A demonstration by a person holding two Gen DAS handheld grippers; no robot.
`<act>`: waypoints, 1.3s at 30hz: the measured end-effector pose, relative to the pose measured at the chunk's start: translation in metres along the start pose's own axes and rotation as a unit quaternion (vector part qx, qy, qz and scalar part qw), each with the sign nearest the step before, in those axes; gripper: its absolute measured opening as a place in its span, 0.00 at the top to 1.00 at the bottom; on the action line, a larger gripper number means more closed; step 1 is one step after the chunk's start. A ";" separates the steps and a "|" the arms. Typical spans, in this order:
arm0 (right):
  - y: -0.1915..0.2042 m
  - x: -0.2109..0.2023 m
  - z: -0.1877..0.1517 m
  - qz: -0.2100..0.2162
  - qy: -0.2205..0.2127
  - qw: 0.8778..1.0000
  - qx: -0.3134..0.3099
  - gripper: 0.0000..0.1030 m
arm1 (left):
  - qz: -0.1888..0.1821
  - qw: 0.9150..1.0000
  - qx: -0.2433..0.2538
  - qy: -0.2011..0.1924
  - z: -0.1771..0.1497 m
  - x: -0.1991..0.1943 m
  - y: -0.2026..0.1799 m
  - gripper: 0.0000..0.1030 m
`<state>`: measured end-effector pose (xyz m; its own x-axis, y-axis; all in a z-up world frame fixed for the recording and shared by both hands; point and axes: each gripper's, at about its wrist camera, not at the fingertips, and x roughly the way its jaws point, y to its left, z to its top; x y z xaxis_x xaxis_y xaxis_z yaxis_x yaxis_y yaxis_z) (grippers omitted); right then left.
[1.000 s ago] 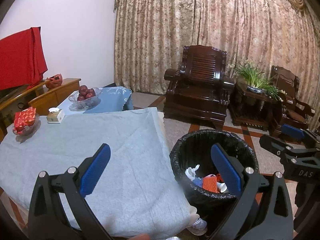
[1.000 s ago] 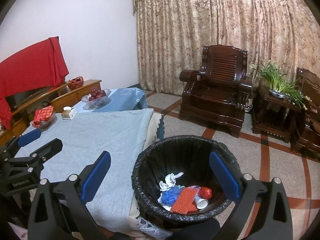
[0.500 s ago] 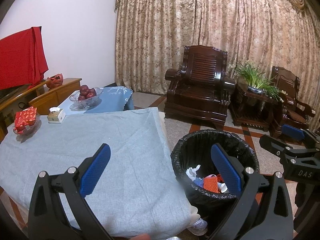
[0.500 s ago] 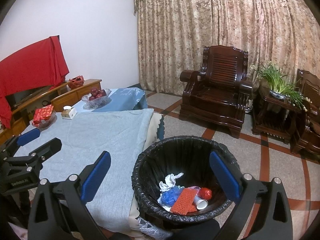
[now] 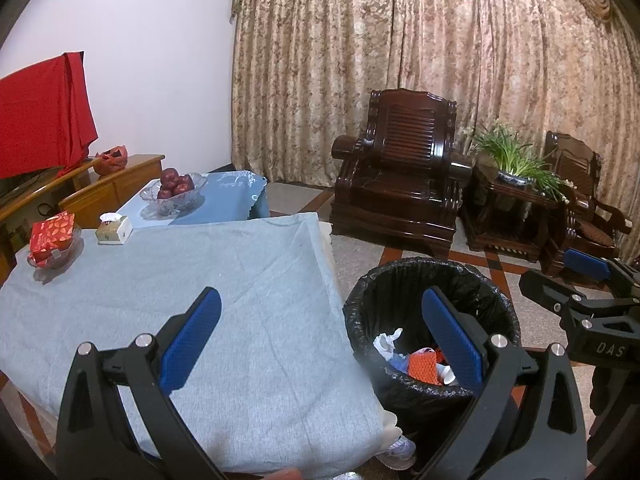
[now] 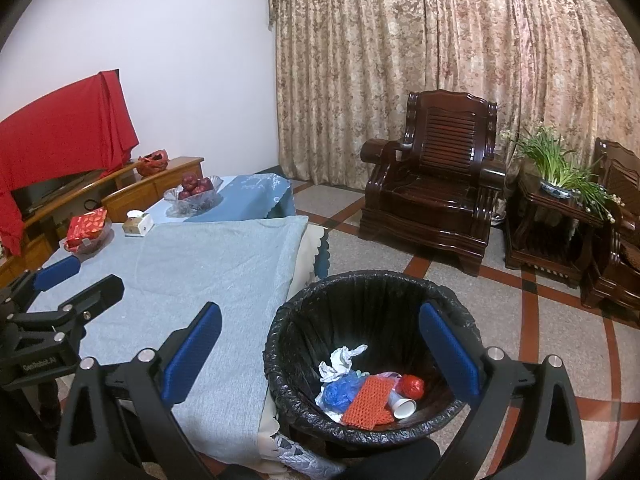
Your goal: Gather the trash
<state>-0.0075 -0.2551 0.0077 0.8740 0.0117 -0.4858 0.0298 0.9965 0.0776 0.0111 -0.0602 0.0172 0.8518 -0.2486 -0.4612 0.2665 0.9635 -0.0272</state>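
A black-lined trash bin (image 6: 372,288) stands on the floor by the table's right edge; it also shows in the left wrist view (image 5: 432,272). Inside lie crumpled white paper (image 6: 342,358), a blue wad (image 6: 338,392), an orange net (image 6: 370,400), a paper cup (image 6: 404,406) and a red ball (image 6: 412,386). My left gripper (image 5: 320,344) is open and empty above the table's near right corner. My right gripper (image 6: 320,350) is open and empty above the bin's near rim.
The table has a grey-blue cloth (image 5: 192,272). At its far left are a red packet in a glass dish (image 5: 52,236), a tissue box (image 5: 114,230) and a bowl of red fruit (image 5: 174,190). Wooden armchairs (image 6: 436,184) and a plant stand (image 6: 556,208) line the curtain.
Both views have shifted very slightly; both grippers stay open and empty. Nothing in the bin or on the table has moved.
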 end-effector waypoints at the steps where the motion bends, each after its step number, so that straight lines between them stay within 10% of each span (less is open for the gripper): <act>1: 0.000 0.000 0.000 0.000 0.001 1.000 0.000 0.06 | 0.000 1.000 0.000 0.000 0.000 0.000 0.000 0.05; 39: 0.000 0.000 0.001 0.000 0.001 1.000 0.000 0.06 | 0.000 1.000 0.000 0.002 0.004 0.000 0.004 0.05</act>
<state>-0.0065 -0.2556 0.0086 0.8726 0.0125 -0.4882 0.0290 0.9966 0.0775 0.0138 -0.0565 0.0207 0.8497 -0.2485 -0.4651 0.2667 0.9634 -0.0276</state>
